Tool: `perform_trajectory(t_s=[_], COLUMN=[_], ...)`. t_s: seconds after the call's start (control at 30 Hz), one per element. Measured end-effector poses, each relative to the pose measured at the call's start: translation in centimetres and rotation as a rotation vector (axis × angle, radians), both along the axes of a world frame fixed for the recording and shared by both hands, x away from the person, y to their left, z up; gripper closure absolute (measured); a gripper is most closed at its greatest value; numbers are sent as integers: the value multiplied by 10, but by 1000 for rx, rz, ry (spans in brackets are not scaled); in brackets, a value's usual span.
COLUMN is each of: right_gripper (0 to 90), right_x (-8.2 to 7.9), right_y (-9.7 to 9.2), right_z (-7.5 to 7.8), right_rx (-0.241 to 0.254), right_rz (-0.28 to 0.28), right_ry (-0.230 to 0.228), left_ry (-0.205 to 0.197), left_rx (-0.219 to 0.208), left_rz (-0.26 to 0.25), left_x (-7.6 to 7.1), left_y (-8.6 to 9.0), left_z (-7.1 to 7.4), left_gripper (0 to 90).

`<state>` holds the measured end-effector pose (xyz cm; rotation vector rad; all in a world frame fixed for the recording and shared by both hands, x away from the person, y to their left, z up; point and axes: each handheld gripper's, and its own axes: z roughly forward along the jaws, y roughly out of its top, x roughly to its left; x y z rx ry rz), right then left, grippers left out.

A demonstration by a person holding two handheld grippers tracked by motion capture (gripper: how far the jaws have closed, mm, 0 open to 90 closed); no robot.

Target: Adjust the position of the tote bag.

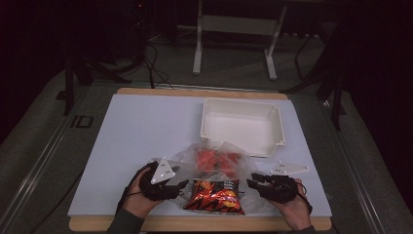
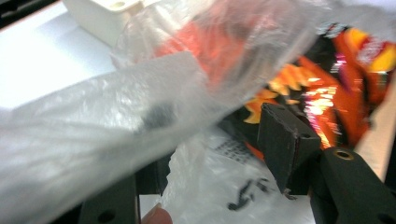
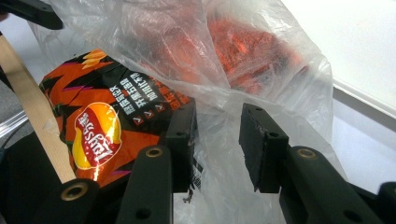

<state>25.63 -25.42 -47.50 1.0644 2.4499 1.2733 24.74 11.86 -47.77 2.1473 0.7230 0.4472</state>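
One chip bag reads "Lay's"; left gripper open beside clear plastic bag, right gripper open astride its film.

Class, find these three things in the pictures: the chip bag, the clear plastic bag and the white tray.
chip bag (image 1: 214,196): high view, middle of its orange and black front.
clear plastic bag (image 3: 299,100): right gripper view, bare film on its right flank.
white tray (image 1: 242,103): high view, far rim.
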Motion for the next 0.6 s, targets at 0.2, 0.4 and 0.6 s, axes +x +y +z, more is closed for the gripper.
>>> perform_trajectory(t_s=[0.2,0.4,0.6], right_gripper=[663,694,571], right_x=[6,11,6], right_y=[3,5,10], right_z=[-4,-9,-12], right_rx=[-11,-35,-47], right_rz=[-17,-42,-13], right_ry=[-1,-12,-7], left_ry=[20,32,48], left_rx=[5,18,40], left_rz=[23,63,65], left_x=[18,29,35], left_y=[-10,-16,-20], left_z=[-6,-14,-20], left_gripper=[421,415,401])
